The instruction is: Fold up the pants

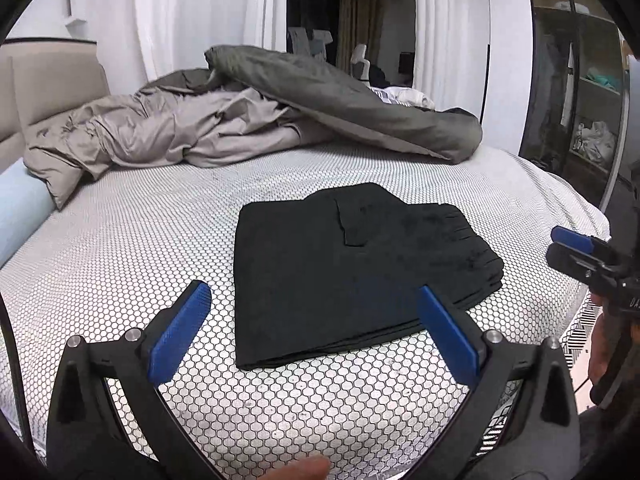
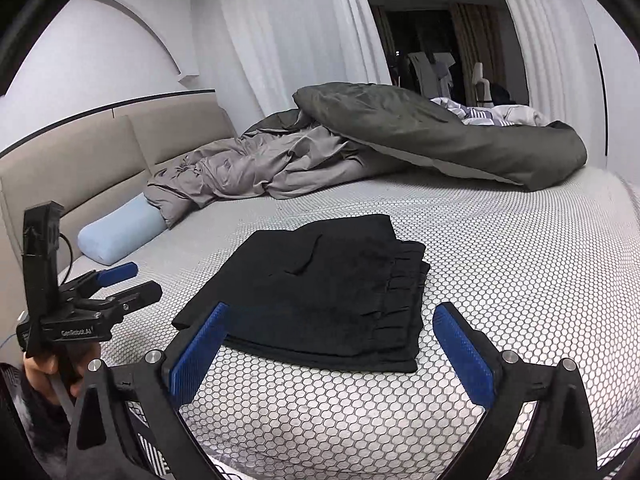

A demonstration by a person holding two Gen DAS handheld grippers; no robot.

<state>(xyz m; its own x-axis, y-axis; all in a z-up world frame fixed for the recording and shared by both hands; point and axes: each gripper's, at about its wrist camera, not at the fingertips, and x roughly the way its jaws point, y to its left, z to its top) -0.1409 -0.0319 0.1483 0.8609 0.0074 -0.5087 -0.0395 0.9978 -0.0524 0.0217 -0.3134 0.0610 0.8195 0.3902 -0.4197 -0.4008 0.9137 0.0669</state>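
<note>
Black pants [image 1: 352, 268] lie folded into a compact rectangle on the bed's honeycomb-patterned cover [image 1: 140, 240]; the gathered waistband edge faces right. My left gripper [image 1: 313, 294] hovers open above the near edge of the stack, with nothing between its blue pads. In the right wrist view the same pants [image 2: 328, 292] lie just ahead of my right gripper [image 2: 333, 310], which is also open and empty. Each gripper shows in the other's view: the right gripper [image 1: 572, 244] at the far right edge, the left gripper [image 2: 128, 280] at the left, held by a hand.
A rumpled grey duvet [image 1: 280, 120] is piled across the far side of the bed. A light blue pillow [image 2: 120, 232] lies by the beige headboard [image 2: 100, 152]. White curtains hang behind. Dark open shelving [image 1: 580, 120] stands to the right.
</note>
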